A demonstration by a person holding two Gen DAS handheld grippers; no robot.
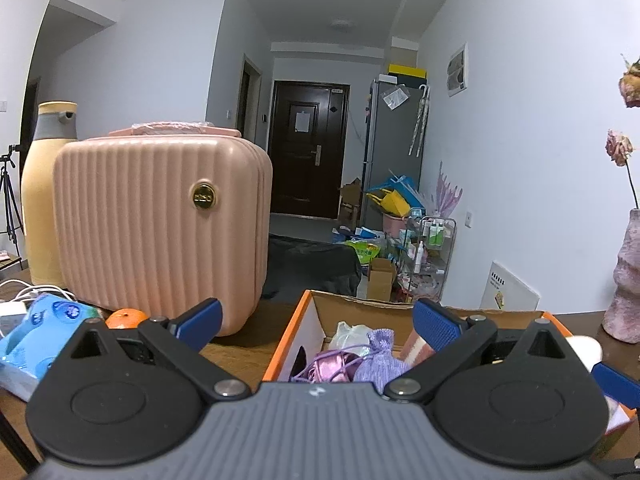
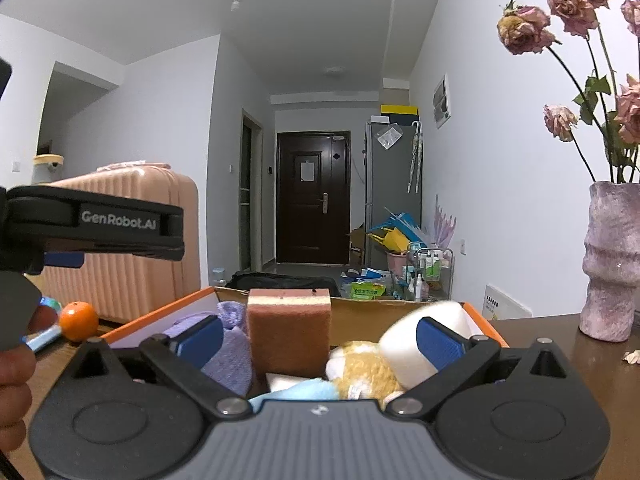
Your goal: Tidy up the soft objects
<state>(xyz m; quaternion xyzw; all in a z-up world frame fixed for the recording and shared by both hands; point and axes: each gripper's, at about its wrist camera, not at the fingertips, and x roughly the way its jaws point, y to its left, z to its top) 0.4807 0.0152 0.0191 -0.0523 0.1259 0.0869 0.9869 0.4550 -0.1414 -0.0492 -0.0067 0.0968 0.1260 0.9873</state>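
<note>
Hovering both grippers over an orange-edged cardboard box (image 2: 160, 312) on the wooden bench (image 2: 560, 344), I judge the sorting of soft objects to be well along, with most of them already inside. The left gripper (image 1: 318, 322) hangs with its blue pads spread wide and nothing between them; the right gripper (image 2: 320, 338) is likewise apart and empty.

In the right wrist view the box holds a brown sponge (image 2: 289, 332) standing upright at centre, a knitted lavender pouch (image 2: 234, 354) at its 9 o'clock, a yellow plush toy (image 2: 364, 368) at its 5 o'clock, a white foam roll (image 2: 416, 344) at its 3 o'clock, and a pale blue cloth (image 2: 296, 392) at its 6 o'clock. The left wrist view adds a shiny purple drawstring bag (image 1: 328, 364) and a crumpled white plastic bag (image 1: 352, 332) deeper in the box.

Outside it, at the box's 9 o'clock, lie a blue tissue pack (image 1: 36, 336) and an orange (image 2: 79, 320) before a pink ribbed case (image 1: 160, 224).

The next move, I reckon, calls for swinging the left gripper toward the tissue pack, if it counts as soft, and closing gently so it does not crush.
</note>
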